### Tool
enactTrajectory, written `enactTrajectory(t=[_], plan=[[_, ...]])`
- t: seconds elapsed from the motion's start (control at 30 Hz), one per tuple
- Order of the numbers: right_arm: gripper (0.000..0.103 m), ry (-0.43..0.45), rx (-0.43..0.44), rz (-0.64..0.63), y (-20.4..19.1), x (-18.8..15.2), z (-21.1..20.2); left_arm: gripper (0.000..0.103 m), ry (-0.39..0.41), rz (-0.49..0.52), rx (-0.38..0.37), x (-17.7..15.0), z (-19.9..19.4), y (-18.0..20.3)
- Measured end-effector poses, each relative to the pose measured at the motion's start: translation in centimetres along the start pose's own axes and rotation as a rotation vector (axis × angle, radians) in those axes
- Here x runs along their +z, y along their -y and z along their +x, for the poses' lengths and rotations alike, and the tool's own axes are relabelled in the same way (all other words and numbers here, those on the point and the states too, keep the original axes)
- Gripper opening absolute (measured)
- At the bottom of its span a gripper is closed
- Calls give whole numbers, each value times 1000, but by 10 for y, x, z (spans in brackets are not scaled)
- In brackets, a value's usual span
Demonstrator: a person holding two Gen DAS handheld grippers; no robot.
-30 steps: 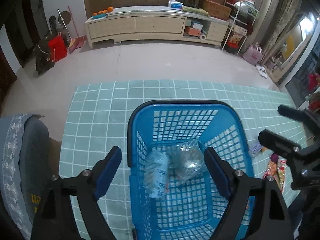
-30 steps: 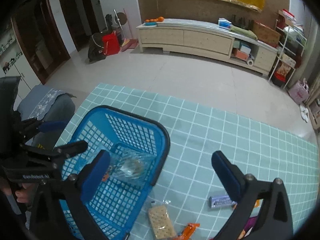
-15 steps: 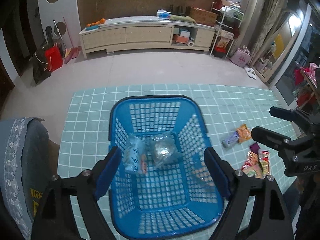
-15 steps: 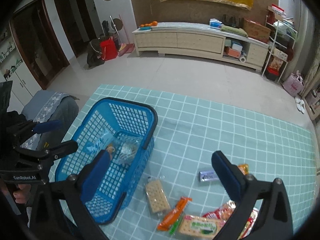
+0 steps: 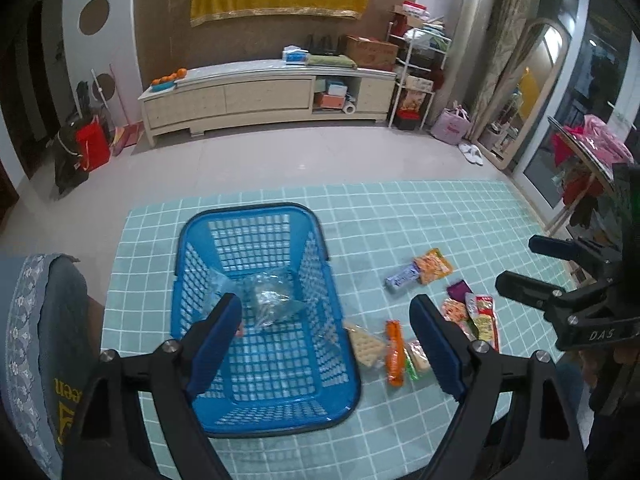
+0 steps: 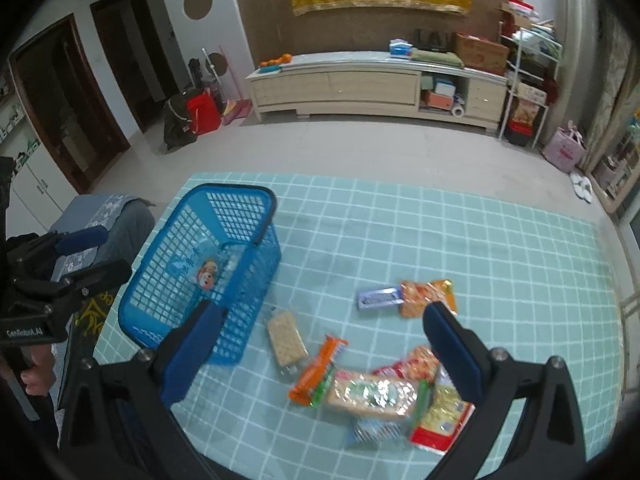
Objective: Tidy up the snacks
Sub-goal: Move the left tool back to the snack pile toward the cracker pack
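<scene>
Already partly done: blue perforated plastic basket point(image 5: 264, 364) on teal grid mat point(image 6: 460, 240) holds two clear-wrapped snack bags point(image 5: 268, 300). Colourful loose snack packets point(image 6: 372, 364) remain beside basket. Left hand-held gripper point(image 5: 324, 344) and right hand-held gripper point(image 6: 320, 356) spread, empty.

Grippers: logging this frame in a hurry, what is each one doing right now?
Left gripper: open, holding nothing.
Right gripper: open, holding nothing.
</scene>
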State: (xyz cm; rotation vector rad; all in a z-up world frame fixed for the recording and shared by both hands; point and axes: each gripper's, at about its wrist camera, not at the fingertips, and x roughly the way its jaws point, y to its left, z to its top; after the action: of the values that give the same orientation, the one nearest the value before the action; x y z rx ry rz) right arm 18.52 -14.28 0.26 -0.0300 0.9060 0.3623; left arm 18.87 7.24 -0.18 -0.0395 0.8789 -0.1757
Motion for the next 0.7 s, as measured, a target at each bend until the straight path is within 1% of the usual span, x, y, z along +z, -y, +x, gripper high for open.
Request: enactTrajectory(t=[0.23,0.47,0.6,0.7], plan=[[102,0,-17,57,33,-28,-19,84,-19,51,-29,-14,7,37],[102,-18,-35,117,64,-55,-23,84,-46,143,-103,-31,27,79],[102,-31,-42,155,83,-70,-21,84,-39,196,-109,-39,37,101],[102,-38,-50,176,95,-82,-21,84,-57,212,-119,-42,49,113]])
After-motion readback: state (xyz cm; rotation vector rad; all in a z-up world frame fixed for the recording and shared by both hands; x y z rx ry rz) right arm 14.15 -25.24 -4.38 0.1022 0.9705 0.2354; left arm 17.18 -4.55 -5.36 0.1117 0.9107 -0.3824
